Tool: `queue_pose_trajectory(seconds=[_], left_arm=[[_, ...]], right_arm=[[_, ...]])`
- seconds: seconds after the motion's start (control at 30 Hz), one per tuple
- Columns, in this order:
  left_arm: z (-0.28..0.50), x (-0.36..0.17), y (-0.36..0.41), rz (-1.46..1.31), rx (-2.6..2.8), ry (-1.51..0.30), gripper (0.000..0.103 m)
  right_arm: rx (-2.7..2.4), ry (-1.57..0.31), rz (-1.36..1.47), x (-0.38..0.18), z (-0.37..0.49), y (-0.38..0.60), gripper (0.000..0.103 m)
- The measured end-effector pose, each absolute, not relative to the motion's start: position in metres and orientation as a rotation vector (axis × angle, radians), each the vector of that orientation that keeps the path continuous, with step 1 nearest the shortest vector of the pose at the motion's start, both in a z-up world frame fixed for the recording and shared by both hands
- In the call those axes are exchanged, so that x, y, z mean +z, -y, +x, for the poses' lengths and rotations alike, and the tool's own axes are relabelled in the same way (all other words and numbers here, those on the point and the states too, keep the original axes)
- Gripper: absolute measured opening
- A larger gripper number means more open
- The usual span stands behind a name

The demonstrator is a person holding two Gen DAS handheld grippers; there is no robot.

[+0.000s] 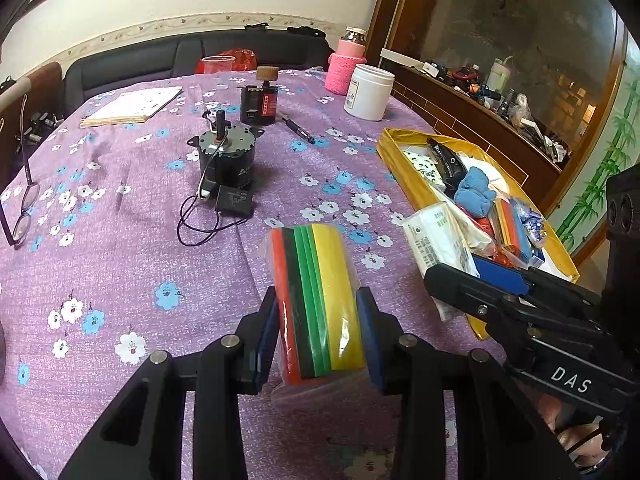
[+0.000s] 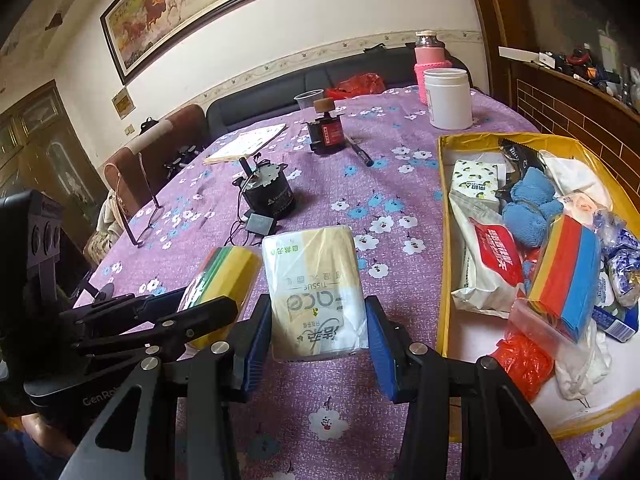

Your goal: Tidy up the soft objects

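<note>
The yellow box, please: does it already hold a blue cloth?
Yes, a blue cloth lies inside the yellow box among other packets.

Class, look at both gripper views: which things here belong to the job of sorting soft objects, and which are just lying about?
Belong to the job:
- bagged colored sponge stack, in the left gripper
- tissue pack, in the right gripper
- yellow box of soft items

Just lying about:
- electric motor
- eyeglasses
- white jar
- notebook

Table under a purple flowered cloth [image 1: 120, 280], small motor [image 1: 228, 160] stood mid-table, notebook [image 1: 134, 106] and white jar [image 1: 370, 92] lay toward the far edge, yellow tray [image 2: 444, 216] sat along the right edge, glasses [image 1: 22, 208] rested at the left edge.
</note>
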State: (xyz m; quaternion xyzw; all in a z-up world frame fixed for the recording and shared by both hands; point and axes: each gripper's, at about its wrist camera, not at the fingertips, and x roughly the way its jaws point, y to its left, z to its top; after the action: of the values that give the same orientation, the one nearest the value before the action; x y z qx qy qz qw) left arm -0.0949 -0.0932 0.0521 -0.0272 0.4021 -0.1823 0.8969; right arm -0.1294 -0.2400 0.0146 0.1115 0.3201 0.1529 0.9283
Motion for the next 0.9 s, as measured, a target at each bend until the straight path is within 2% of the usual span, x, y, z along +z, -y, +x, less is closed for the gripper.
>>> queue_pose_trajectory(seconds=[0.9], left_arm=[[-0.100,0.055,0.100,-0.057,-0.394,-0.824,0.036]], right_arm=[[0.296,-0.641,0.255,0.017,-0.133,0.251,0.049]])
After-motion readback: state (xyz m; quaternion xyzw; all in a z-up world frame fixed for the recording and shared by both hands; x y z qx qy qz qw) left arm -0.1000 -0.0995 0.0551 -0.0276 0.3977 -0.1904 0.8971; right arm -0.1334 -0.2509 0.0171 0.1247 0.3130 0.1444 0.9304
